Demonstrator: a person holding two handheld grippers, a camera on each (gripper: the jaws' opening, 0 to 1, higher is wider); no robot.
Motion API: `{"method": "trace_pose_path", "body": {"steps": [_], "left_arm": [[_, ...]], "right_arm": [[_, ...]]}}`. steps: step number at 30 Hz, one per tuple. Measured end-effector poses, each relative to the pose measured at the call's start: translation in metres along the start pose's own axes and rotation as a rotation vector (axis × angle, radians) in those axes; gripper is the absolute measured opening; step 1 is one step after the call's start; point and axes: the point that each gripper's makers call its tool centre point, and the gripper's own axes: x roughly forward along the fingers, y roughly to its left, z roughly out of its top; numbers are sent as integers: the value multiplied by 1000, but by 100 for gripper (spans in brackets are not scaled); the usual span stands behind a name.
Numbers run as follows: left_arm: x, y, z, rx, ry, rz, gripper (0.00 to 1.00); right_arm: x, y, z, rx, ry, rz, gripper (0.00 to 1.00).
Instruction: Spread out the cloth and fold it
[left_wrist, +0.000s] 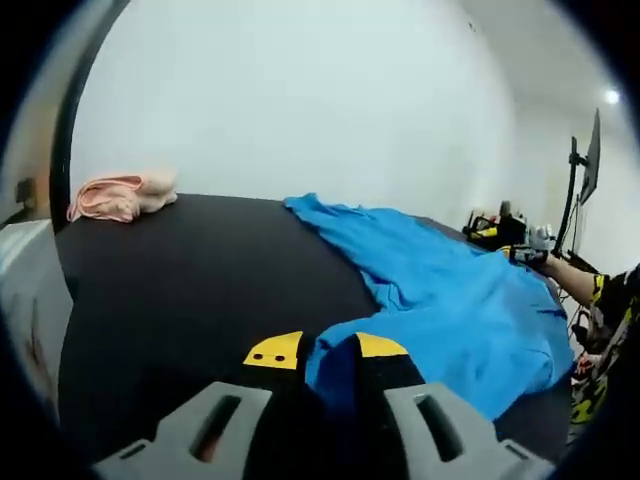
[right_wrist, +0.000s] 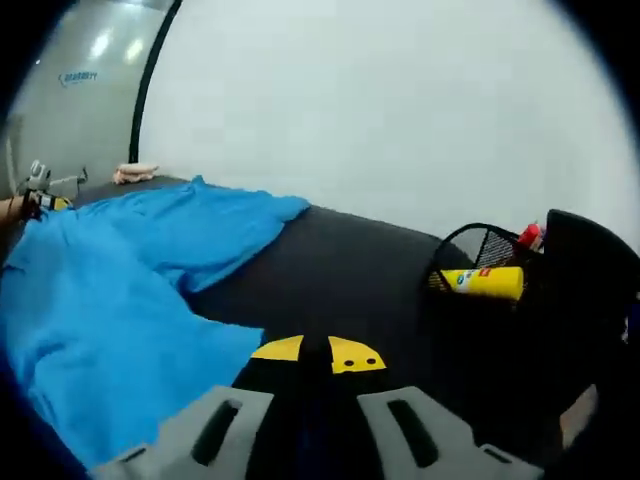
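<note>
cloth (left_wrist: 450, 290) is spread rumpled across the black table (left_wrist: 190, 280) | long axis is run between both grippers | left gripper (left_wrist: 328, 352) is clamped on one cloth edge | right gripper (right_wrist: 315, 355) is closed at the opposite edge, grasp unclear | pink rag (left_wrist: 120, 195) is left beyond the cloth

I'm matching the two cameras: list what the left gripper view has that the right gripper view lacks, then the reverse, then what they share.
Left gripper view alone: a person's forearm at the right edge and a monitor on a stand.

Right gripper view alone: a black mesh basket with a yellow bottle lying in it.

Both: the blue cloth on the dark table, and the pink cloth at its far end.
</note>
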Motion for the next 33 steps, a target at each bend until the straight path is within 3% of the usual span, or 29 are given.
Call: {"method": "trace_pose_path", "body": {"steps": [3,5,7,8,9,10,11,13,14,15,17,18,19,21,22,24,26,27,28,29,30,31,32,33], "left_arm": [[-12,-6,5,-30,-24,-3,16],[-25,-19,14,-47,-76,-12,15],[-48,-53,17,-67,-102,-79,16],[-61,-81,19,-90,-126,-131,16],[-68,-100,19,-120,-130,-166,16],[-76,-133,17,-141,-139,-234,16],[-79,-154,12,-123,-133,-274,16],[-75,-198,-13,-95,-53,-305,16],[-71,-212,-22,-36,-29,-308,16],[-63,-233,-36,50,0,-318,16],[-55,-256,-53,138,28,-350,17],[-51,-272,-59,105,33,-390,19],[-50,-282,-62,75,32,-411,21],[-43,-289,-63,36,22,-412,25],[-37,-287,-60,36,12,-374,28],[-35,-294,-54,55,-58,-374,32],[-33,-307,-61,72,-55,-413,37],[-29,-306,-68,77,-27,-399,38],[-21,-298,-78,78,-2,-335,36],[-17,-295,-73,129,-61,-316,30],[-12,-286,-68,161,-96,-248,22],[-10,-283,-69,187,-77,-231,14],[-12,-287,-67,157,-81,-259,8],[-13,-287,-69,71,-41,-249,3]], "right_arm": [[-52,-5,11,14,-55,-29,19],[-88,17,-1,26,-30,33,19],[-112,37,-13,47,-20,55,19],[-126,63,-23,41,-8,116,19],[-133,76,-30,49,12,132,19],[-142,101,-35,65,21,163,19],[-146,118,-34,72,9,185,19],[-154,167,-25,28,-37,279,19],[-155,184,-23,44,-45,298,19],[-158,211,-21,22,-52,371,19],[-160,253,-15,66,-83,482,20],[-161,267,-17,54,-76,527,21],[-155,274,-20,47,-65,519,23],[-149,281,-31,-23,-24,499,23],[-148,285,-31,-21,-26,498,23],[-150,297,-31,-38,-31,533,23],[-153,308,-28,-38,-54,553,23],[-150,310,-30,-63,-49,536,23],[-147,306,-34,-107,-36,511,23],[-142,301,-43,-183,-5,475,22],[-141,302,-39,-168,-31,466,21],[-140,305,-37,-139,-26,471,16],[-138,303,-38,-149,-21,446,7],[-136,295,-35,-192,-48,399,4]]}}
